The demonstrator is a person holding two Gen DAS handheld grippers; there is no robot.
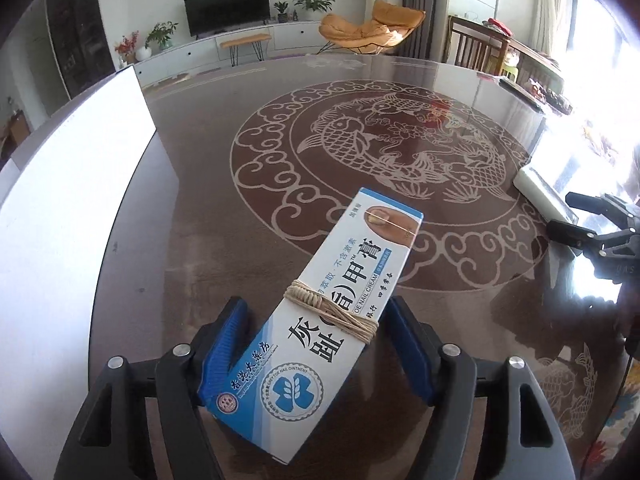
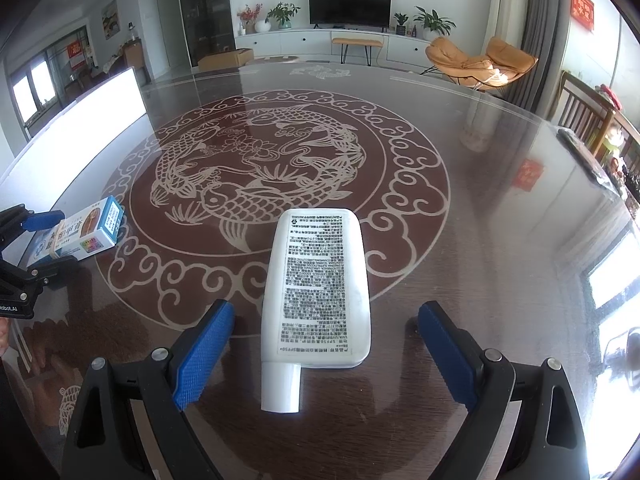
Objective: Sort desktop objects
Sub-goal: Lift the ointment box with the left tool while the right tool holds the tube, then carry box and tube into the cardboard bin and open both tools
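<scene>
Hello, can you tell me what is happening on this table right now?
A person is sorting small items with two handheld grippers. The left gripper is shut on a nail cream box. The right gripper is open around a white tube that lies on the glass table, not yet gripped.

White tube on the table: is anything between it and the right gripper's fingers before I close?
Nothing visible. The white tube lies flat on the table, cap end toward the open right gripper, with bare glass between it and each finger.
</scene>
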